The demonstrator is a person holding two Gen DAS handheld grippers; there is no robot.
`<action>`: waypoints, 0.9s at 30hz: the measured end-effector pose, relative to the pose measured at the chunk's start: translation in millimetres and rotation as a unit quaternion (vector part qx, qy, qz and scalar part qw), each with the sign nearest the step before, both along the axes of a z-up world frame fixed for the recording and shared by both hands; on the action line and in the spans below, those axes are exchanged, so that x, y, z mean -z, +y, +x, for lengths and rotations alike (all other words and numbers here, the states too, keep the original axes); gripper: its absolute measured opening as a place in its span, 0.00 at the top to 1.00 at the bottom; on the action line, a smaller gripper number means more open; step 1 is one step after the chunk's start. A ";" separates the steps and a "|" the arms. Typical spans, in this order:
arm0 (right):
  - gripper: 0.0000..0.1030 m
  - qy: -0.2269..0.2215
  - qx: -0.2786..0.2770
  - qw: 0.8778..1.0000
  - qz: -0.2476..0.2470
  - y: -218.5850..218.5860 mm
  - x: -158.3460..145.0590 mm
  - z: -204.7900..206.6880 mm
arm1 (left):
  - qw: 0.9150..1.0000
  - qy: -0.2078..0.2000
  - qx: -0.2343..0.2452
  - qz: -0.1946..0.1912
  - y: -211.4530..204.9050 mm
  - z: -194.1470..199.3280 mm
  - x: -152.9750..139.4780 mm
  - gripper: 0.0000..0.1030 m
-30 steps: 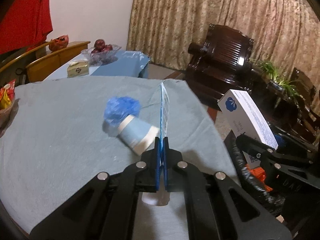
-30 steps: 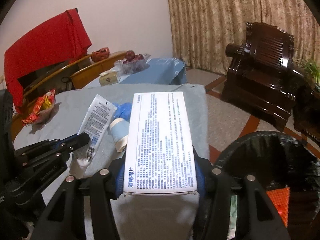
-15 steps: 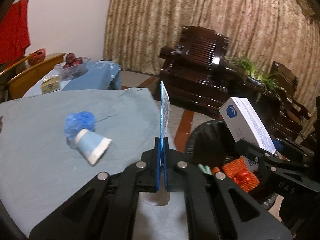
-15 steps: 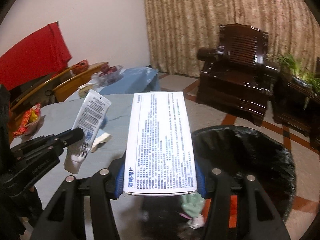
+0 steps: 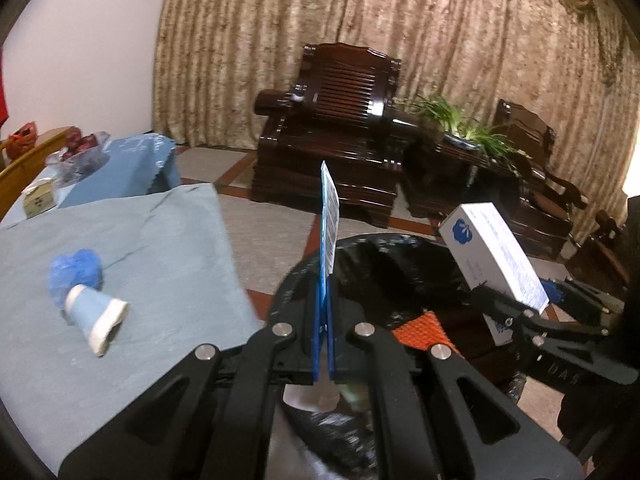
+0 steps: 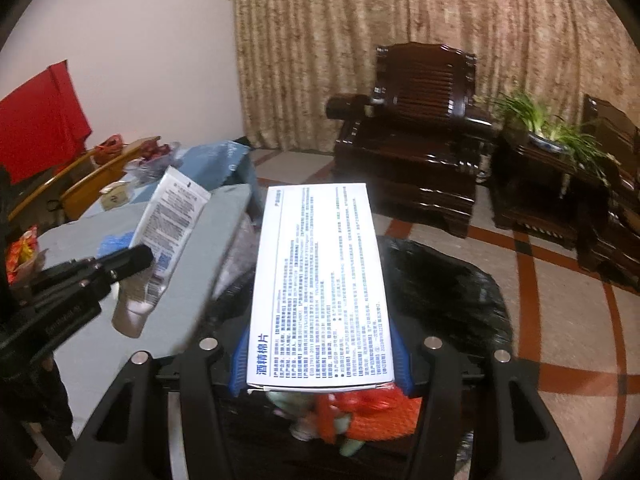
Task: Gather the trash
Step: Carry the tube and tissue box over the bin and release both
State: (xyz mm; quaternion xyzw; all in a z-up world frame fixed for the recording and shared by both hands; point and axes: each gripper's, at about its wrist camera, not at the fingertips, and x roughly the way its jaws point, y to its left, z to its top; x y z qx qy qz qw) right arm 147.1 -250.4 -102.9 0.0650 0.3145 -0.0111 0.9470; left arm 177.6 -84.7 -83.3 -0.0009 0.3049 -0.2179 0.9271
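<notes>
My left gripper is shut on a flat white-and-blue tube, seen edge-on, held at the near rim of the black-lined trash bin. The tube also shows in the right wrist view. My right gripper is shut on a white printed box, held over the bin; the box also shows in the left wrist view. Orange netting and other trash lie in the bin. A blue paper cup and a crumpled blue wad lie on the grey-clothed table.
Dark wooden armchairs and a side table with a plant stand before the curtain. A second table with a blue cloth holds a fruit bowl and a small box. A snack bag lies at the table's far left.
Both grippers have swung right from over the table to the trash bin, each still holding its item. The cup and blue wad stay on the table.
</notes>
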 end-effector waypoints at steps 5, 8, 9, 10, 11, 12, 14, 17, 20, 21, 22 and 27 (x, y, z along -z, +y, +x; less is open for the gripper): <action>0.47 0.009 0.021 1.000 -0.006 -20.9 8.7 0.7 | 1.000 0.002 0.023 0.006 -31.3 7.1 8.2 0.98; 0.47 0.012 0.030 0.999 -0.007 -30.9 12.6 1.1 | 0.999 0.003 0.035 0.009 -48.8 12.0 13.7 0.98; 0.47 0.014 0.031 0.999 -0.006 -33.7 14.1 1.8 | 0.999 0.004 0.040 0.010 -54.4 14.2 15.7 0.98; 0.47 0.017 0.033 0.999 -0.006 -36.5 16.0 2.6 | 0.999 0.005 0.044 0.010 -58.9 16.4 17.3 0.98; 0.47 0.019 0.035 0.999 -0.007 -38.9 17.6 2.8 | 0.999 0.008 0.050 0.010 -64.5 18.9 19.5 0.98; 0.47 0.021 0.036 0.999 -0.008 -41.4 19.8 3.6 | 0.998 0.010 0.055 0.009 -68.3 21.1 21.2 0.98; 0.46 0.023 0.039 0.999 -0.012 -43.8 22.3 3.5 | 0.998 0.016 0.065 0.006 -75.1 25.2 24.0 0.97; 0.36 0.023 0.044 0.999 -0.017 -46.6 25.1 0.8 | 0.997 0.022 0.075 -0.003 -79.1 27.8 27.1 0.66; 0.29 0.020 0.047 0.999 -0.014 -48.6 26.2 -4.3 | 0.997 0.018 0.076 -0.008 -76.3 25.1 27.8 0.55; 0.21 0.019 0.048 0.999 -0.014 -50.6 26.0 -5.1 | 0.997 0.018 0.075 -0.008 -74.3 24.3 27.6 0.50; 0.17 0.016 0.051 0.998 -0.015 -50.0 25.2 -6.8 | 0.997 0.015 0.071 -0.008 -71.9 24.2 26.6 0.40; 0.06 0.001 0.049 0.999 -0.014 -42.5 18.5 -10.6 | 0.999 0.005 0.035 -0.013 -53.7 18.9 18.4 0.13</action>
